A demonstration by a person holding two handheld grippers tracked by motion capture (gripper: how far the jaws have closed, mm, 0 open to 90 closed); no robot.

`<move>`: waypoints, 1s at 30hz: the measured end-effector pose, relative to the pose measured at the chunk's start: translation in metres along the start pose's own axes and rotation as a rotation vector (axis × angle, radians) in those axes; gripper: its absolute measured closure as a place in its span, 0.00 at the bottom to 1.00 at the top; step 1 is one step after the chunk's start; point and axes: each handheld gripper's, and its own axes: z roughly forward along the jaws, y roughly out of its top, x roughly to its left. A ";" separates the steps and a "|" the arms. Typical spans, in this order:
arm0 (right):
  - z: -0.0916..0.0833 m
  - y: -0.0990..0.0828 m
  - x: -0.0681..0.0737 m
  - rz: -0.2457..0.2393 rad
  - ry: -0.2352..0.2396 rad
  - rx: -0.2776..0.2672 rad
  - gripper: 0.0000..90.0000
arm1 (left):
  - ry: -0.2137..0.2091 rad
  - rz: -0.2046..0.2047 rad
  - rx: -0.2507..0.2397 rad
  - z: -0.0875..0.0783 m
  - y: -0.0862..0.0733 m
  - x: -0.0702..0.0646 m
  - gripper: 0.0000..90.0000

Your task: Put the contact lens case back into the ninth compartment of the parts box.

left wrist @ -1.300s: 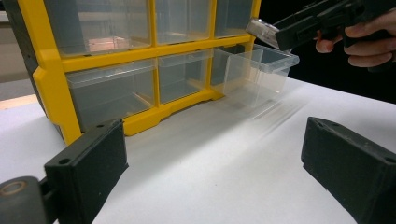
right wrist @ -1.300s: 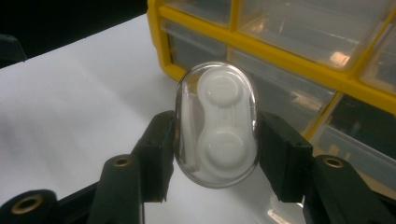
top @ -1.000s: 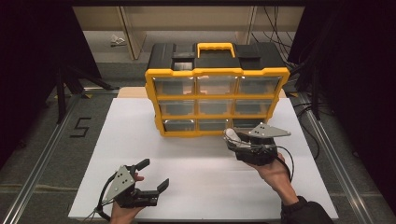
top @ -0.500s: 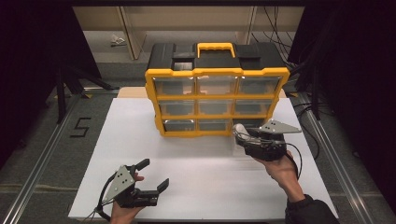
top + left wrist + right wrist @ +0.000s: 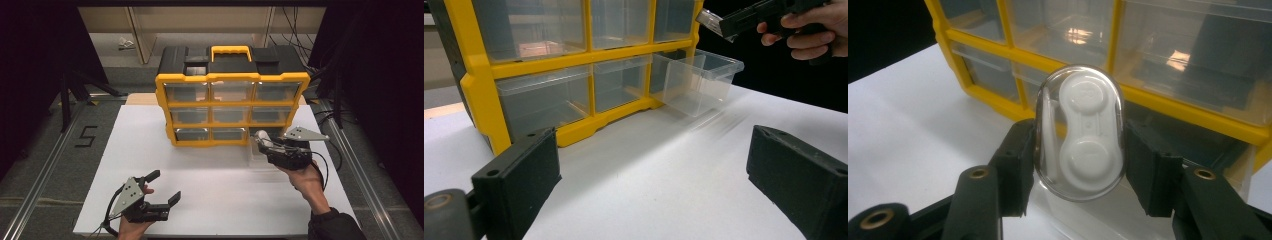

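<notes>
At centre right of the high view, the right gripper [image 5: 264, 141] clamps a clear oval case [image 5: 1079, 132] above the pulled-out drawer [image 5: 696, 80] of the yellow cabinet [image 5: 232, 77]. Likely next: lower and release it inside. The left gripper [image 5: 159, 193] rests wide open, empty.

Drawer [image 5: 262, 152] out before organizer [image 5: 232, 100]

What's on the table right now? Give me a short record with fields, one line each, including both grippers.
surface: white table
organizer: yellow and black drawer cabinet, upright at the far side of the table
open drawer: clear drawer, bottom right, pulled out, looks empty
right gripper: right gripper, raised above the open drawer, shut on a clear oval case with a white double-cup insert
left gripper: left gripper, open, low over the near left of the table, holds nothing
</notes>
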 end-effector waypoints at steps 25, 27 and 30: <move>0.004 -0.010 -0.022 0.051 -0.050 0.029 0.55 | -0.001 0.000 0.000 0.000 0.000 -0.001 0.07; 0.005 -0.011 -0.022 0.055 -0.051 0.035 0.55 | -0.001 0.000 0.000 0.000 0.000 0.000 0.07; 0.007 -0.012 -0.022 0.057 -0.054 0.044 0.55 | 0.001 0.000 0.000 0.000 0.000 0.000 0.07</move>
